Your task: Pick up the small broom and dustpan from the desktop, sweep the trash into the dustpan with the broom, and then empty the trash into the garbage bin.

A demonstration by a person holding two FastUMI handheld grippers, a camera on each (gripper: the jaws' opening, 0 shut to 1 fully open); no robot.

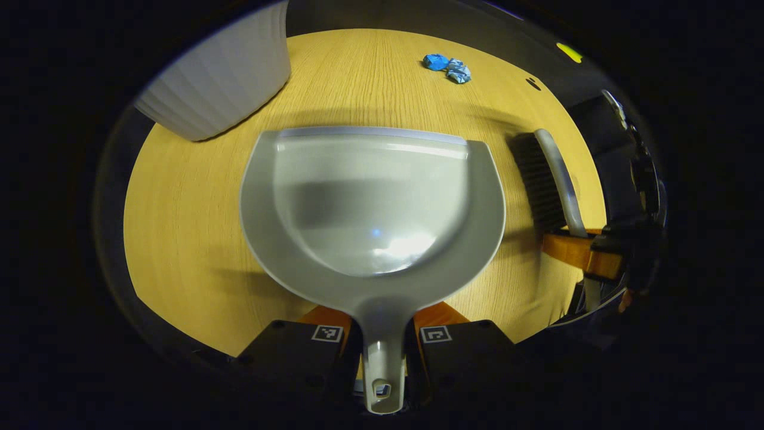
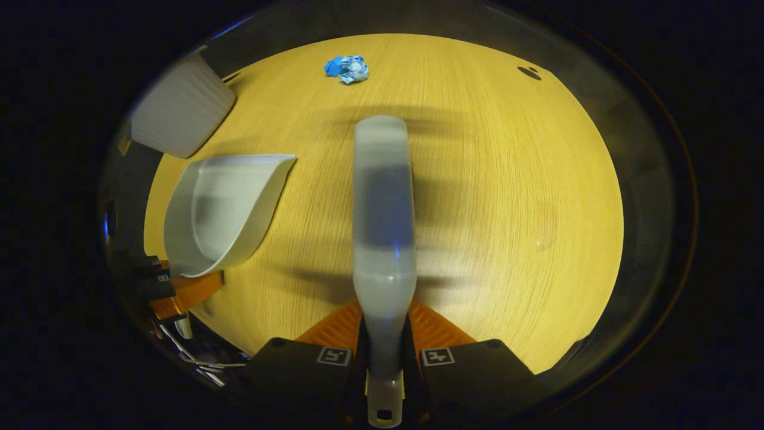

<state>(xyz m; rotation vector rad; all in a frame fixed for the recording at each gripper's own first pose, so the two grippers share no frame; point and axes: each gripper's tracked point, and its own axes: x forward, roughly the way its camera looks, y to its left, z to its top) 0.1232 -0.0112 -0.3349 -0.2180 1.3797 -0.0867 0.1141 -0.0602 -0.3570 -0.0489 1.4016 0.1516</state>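
So the left gripper (image 1: 382, 352) has its two fingers closed tight on the handle of the dustpan (image 1: 373, 203), one finger on each side with no slack showing. The pan sticks straight out ahead of the gripper, open mouth facing away, over the wooden table (image 1: 197, 239). I can't tell if its front lip is touching the wood or riding just above it.

The right gripper (image 2: 385, 358) is doing the same thing with the broom (image 2: 384, 209), both fingers pinched on the narrow end of the handle. From its own camera you mostly get the broom's pale back running forward over the table. In the left gripper view the broom sits just to the right of the dustpan, dark bristles facing the pan, close but not touching.

The trash (image 1: 447, 67) is a little pile of crumpled blue paper near the far edge of the table, well ahead of both tools, nothing touching it. In the right gripper view it's ahead and a bit left of the broom tip.

The white ribbed garbage bin (image 1: 221, 71) stands at the far left, beyond the dustpan.
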